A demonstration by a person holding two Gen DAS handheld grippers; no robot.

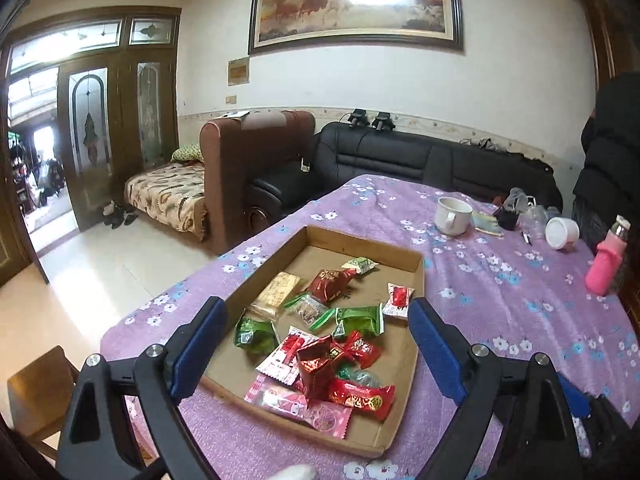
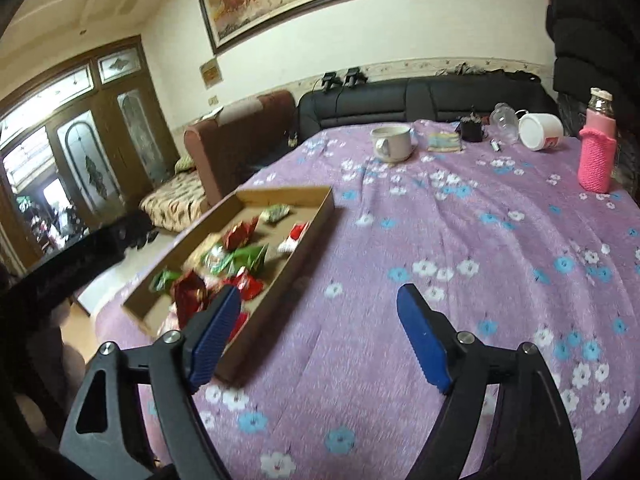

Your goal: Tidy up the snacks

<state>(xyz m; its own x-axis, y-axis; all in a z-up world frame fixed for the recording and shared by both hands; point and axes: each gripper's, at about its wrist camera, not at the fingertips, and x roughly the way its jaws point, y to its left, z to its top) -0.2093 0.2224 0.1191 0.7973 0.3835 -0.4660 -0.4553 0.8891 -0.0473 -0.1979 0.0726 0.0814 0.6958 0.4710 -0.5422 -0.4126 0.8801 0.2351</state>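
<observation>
A shallow cardboard tray (image 1: 416, 268) lies on the purple flowered tablecloth and holds several wrapped snacks: red (image 1: 362, 396), green (image 1: 360, 320), pink (image 1: 308, 408) and gold (image 1: 278, 292) packets. My left gripper (image 1: 316, 316) is open and empty, hovering above the tray's near part. My right gripper (image 2: 320, 304) is open and empty above the cloth, just right of the tray (image 2: 316, 216). The snacks (image 2: 224, 256) also show in the right wrist view, blurred.
At the table's far side stand a white mug (image 1: 452, 216), a white cup on its side (image 1: 562, 232), a pink-sleeved bottle (image 1: 606, 264) and small clutter. Sofas stand beyond the table. A person in a dark jacket (image 1: 612, 152) is at right.
</observation>
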